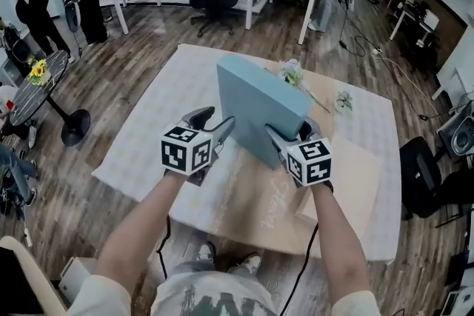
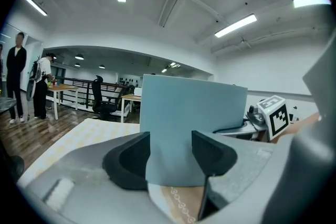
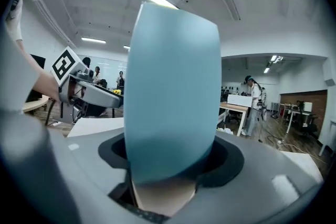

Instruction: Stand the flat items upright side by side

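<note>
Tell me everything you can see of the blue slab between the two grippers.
The blue slab is a plain, matte, light blue rectangular panel, thick like foam and unmarked. It stands on edge, leaning slightly, over the tan tabletop. The left gripper clamps its left edge and the right gripper its right edge. Whether its bottom touches the tabletop is hidden.

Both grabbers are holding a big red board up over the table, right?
Not red. The board is light blue, as the head view shows. The rest is right: the left gripper and the right gripper both hold it up over the table.
</note>
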### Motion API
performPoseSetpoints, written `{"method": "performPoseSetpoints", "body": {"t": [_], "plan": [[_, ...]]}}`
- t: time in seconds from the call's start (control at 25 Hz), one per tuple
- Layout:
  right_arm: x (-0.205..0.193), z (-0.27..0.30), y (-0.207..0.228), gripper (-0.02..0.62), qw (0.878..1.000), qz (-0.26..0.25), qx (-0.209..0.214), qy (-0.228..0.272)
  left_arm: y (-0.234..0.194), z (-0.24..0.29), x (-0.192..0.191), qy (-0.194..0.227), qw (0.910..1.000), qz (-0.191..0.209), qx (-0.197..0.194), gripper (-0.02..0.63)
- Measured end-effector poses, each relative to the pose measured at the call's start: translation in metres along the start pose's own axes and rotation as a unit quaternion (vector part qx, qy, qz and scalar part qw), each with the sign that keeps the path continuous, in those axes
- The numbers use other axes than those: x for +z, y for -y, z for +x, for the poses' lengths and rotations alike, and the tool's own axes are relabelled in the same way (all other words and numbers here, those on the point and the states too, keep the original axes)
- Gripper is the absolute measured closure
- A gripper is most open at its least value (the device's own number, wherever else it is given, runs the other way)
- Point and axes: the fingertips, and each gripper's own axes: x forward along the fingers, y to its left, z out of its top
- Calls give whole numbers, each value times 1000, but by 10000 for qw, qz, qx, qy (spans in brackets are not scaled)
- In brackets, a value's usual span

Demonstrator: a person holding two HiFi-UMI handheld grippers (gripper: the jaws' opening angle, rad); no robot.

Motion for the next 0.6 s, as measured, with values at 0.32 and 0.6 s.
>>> {"method": "performPoseSetpoints", "body": {"t": [0.32,0.6], "plan": [[-6,-20,12,268,9900,279,-1381,-32,17,14,-4,-92,9976,109,-677,360],[-8,-32,13,272,9706,342,-2380,-48,26,15,-11,-149,9931,139,-1155,360]]}}
